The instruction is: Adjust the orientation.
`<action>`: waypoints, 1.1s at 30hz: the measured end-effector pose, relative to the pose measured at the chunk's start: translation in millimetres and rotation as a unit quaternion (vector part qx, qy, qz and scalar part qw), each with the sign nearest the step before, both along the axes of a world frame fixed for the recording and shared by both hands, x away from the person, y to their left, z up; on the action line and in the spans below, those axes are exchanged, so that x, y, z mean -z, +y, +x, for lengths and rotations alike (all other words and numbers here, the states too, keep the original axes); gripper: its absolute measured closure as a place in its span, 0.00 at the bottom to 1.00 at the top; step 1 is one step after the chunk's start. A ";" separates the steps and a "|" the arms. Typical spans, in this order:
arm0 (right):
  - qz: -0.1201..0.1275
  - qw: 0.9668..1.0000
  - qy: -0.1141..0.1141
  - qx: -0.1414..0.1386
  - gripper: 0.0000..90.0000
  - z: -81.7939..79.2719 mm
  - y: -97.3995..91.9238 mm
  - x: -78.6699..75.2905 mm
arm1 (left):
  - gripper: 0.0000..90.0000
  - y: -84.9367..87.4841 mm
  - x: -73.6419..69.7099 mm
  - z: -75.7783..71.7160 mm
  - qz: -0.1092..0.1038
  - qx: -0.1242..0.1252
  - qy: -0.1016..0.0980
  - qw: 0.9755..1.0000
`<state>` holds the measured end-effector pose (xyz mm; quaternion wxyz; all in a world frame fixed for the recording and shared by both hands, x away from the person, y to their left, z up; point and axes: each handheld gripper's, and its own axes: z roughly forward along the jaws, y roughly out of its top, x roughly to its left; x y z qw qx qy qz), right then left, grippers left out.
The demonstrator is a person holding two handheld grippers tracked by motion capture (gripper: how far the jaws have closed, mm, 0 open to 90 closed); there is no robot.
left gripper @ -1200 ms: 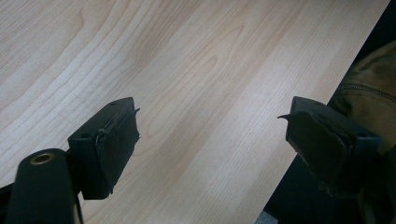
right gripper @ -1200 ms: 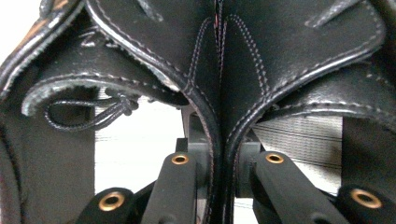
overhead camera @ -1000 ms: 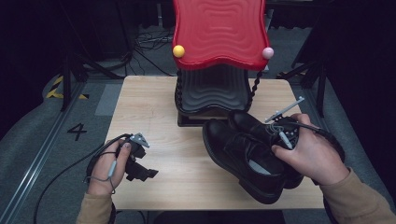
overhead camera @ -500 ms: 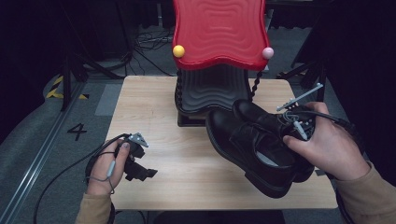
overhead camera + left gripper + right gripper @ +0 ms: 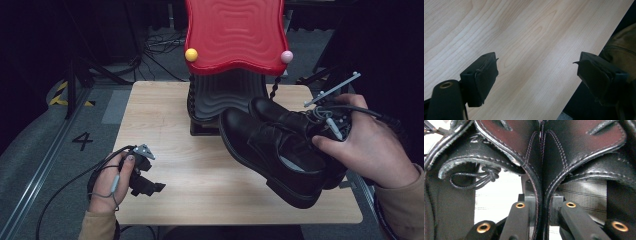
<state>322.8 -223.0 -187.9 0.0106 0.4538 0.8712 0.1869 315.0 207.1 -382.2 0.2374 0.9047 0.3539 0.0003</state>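
A pair of black leather shoes (image 5: 280,145) hangs above the right side of the wooden table (image 5: 165,125), toes pointing left. My right gripper (image 5: 327,125) is shut on the shoes' inner collars, pinching the two together (image 5: 541,182), its jaws one in each shoe. A black lace (image 5: 477,178) dangles inside the left shoe. My left gripper (image 5: 142,177) rests near the table's front left corner, held in a hand. Its jaws stand wide open over bare wood (image 5: 534,70) with nothing between them.
A red wavy-topped stand (image 5: 235,35) with a dark ribbed base (image 5: 220,100) sits at the back middle of the table, just behind the shoes' toes. A yellow ball (image 5: 191,54) and a pink ball (image 5: 286,56) hang at its corners. Cables trail on the floor.
The right gripper has lifted the pair of shoes and carried it slightly right and back. The left gripper has stayed where it was.
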 end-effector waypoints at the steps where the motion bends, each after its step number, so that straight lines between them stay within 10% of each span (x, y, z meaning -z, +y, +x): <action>1: 0.000 1.000 -0.002 -0.001 0.91 -0.6 0.4 -3.9 | 0.19 1.3 -0.2 -0.9 0.000 -0.002 -0.001 1.000; 22: 0.021 0.999 -0.035 -0.016 0.91 -0.7 10.3 -67.7 | 0.18 10.6 -4.5 -4.4 -0.013 -0.021 -0.010 1.000; 33: 0.027 0.998 -0.060 0.010 0.91 33.3 29.8 -102.0 | 0.18 11.4 -3.4 2.7 -0.019 -0.013 -0.010 1.000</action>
